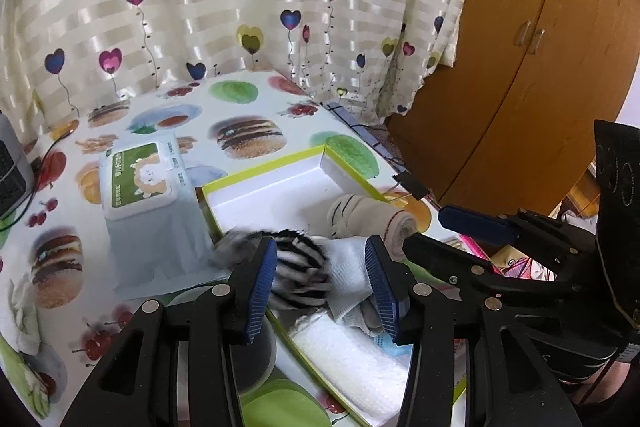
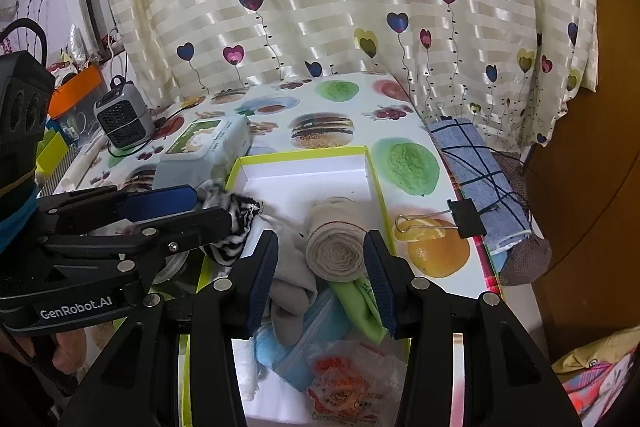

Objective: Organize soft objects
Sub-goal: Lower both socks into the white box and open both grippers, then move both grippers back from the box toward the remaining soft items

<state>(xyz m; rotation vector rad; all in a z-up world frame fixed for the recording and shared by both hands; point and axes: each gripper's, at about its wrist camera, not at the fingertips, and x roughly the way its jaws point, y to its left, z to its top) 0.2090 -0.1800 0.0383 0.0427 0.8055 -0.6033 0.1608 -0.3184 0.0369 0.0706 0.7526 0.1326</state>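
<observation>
The black-and-white striped sock [image 1: 298, 267] hangs over the left rim of the shallow box with the yellow-green edge [image 2: 374, 171], between the blue pads of the left gripper [image 1: 322, 277], whose jaws stand apart around it; whether they pinch it I cannot tell. Just right of it lies a grey-white sock [image 1: 348, 263]. In the middle of the box rests a rolled beige sock [image 2: 336, 243], between the spread jaws of the right gripper [image 2: 320, 279]. Nearer lie a green cloth [image 2: 360, 307] and a blue mask [image 2: 304, 339]. A wet-wipes pack [image 1: 140, 179] sits left of the box on the food-print tablecloth [image 1: 240, 107].
</observation>
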